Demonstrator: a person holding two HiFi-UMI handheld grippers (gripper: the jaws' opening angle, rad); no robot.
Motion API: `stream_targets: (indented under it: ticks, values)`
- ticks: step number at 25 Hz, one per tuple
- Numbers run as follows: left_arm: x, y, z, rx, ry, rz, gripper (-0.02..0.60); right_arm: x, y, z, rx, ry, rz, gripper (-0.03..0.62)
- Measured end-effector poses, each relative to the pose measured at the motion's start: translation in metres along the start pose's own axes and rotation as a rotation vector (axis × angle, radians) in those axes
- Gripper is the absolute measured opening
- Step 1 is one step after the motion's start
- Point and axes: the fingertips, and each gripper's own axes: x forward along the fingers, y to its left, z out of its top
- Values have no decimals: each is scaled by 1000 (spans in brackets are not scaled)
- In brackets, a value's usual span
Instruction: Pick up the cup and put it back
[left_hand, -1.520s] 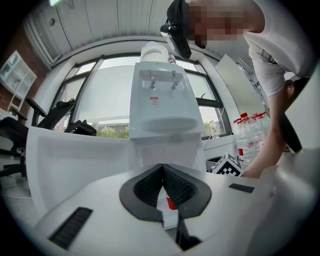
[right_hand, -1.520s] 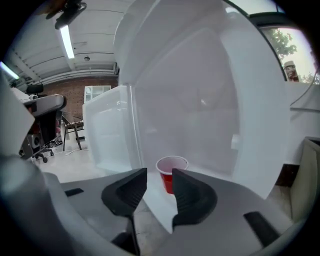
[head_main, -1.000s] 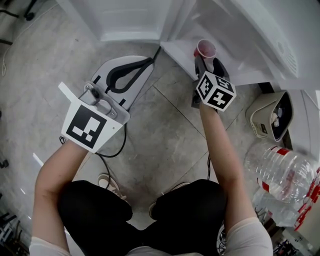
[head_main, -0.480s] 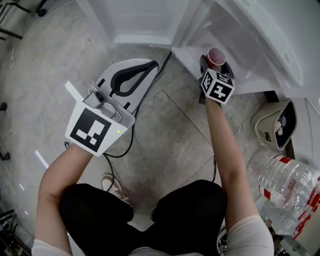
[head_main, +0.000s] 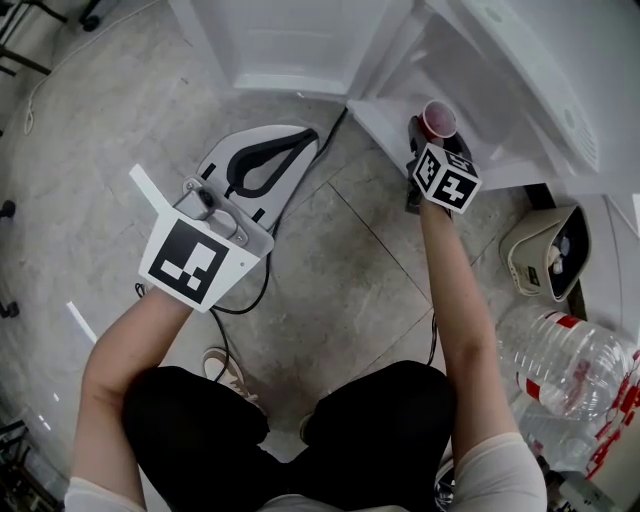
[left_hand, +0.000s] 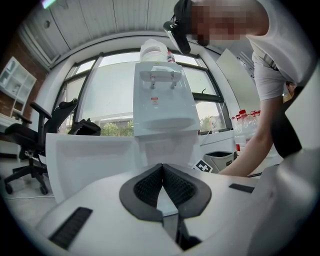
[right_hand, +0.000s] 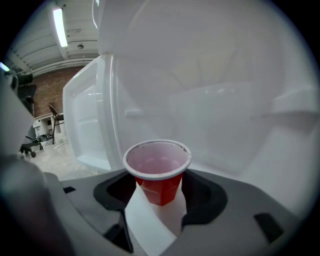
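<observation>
- Finds the red cup (right_hand: 158, 170) upright, mouth up, on the white shelf (head_main: 385, 112) inside the open cabinet (head_main: 300, 40), directly between the jaws of the right gripper (right_hand: 159, 197).
- Shows a thin gap on either side of the cup's wall in the right gripper view. Catches the jaws closing in on it, with neither pad seen pressing yet, so no real hold so far.
- Against a second ago, puts the red cup (head_main: 438, 118) and the right gripper (head_main: 432, 132) farther up and to the right in the head view, toward the cabinet, with the arm (head_main: 455, 290) stretched longer. Cannot say how much of that is only the head camera shifting.
- Reads, as a judgement, like the start of the pick-up, with the reach made and the squeeze under way. Leaves the lift and the putting back still to do.
- Keeps the left gripper (head_main: 300, 140) out to the side above the tiled floor (head_main: 340, 250), much where it hung a second ago. Shows its pads pressed together on nothing in the left gripper view, pointing toward the water dispenser (left_hand: 160, 107). Plays no part in the cup work for now.
- Calls for an even squeeze: a light, tapered cup like this probably tips or skids along the shelf if one pad lands first.
</observation>
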Motion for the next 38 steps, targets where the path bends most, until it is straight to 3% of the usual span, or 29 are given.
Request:
stream_targets:
  ticks: [7, 16, 22, 26, 34, 38]
  values:
    - [7, 8, 18, 15, -28, 30, 23, -48, 21, 33, 50, -77, 114, 293]
    - [-1, 5, 33, 58, -36, 14, 23, -124, 52, 80, 10, -130, 270, 293]
    - [-10, 4, 30, 80, -33, 7, 23, -189, 101, 101, -222, -158, 413, 293]
    - [-19, 3, 25, 60, -28, 9, 23, -214, 125, 107, -266, -169, 479, 293]
    - [-30, 4, 8, 45, -11, 17, 23, -224, 151, 100, -283, -165, 539, 293]
    - [-29, 3, 15, 54, -21, 8, 23, -217, 145, 101, -299, -171, 498, 293]
